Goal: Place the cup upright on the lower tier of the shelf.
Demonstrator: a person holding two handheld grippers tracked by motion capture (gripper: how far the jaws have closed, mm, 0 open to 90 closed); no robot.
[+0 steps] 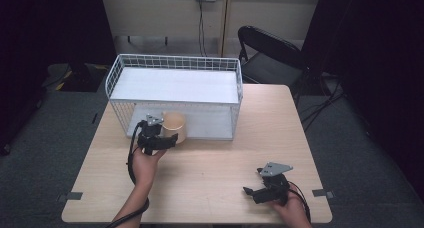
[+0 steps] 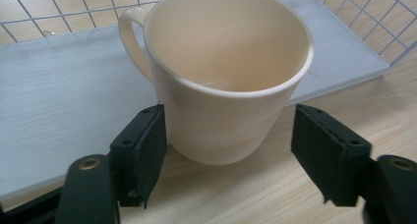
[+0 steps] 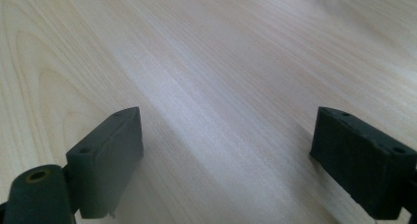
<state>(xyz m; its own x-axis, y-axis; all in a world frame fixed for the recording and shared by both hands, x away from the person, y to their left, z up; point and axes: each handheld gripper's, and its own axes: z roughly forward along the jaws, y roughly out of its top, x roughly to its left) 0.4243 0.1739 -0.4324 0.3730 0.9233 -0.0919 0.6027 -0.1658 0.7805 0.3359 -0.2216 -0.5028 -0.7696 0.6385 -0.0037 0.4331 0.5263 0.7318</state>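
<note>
Dark curtains and grey carpet ring our pale wooden table (image 1: 210, 163), where a white wire rack (image 1: 175, 63) stands at the far edge toward the left. Our left tongs (image 1: 161, 138) straddle the cream mug (image 2: 221, 81), which stands upright on the table at the rack's near edge; one pad (image 2: 142, 150) is at its wall, the other clear, so nothing is gripped. Near the right front corner, our right tongs (image 1: 260, 188) gape wide over bare wood.
</note>
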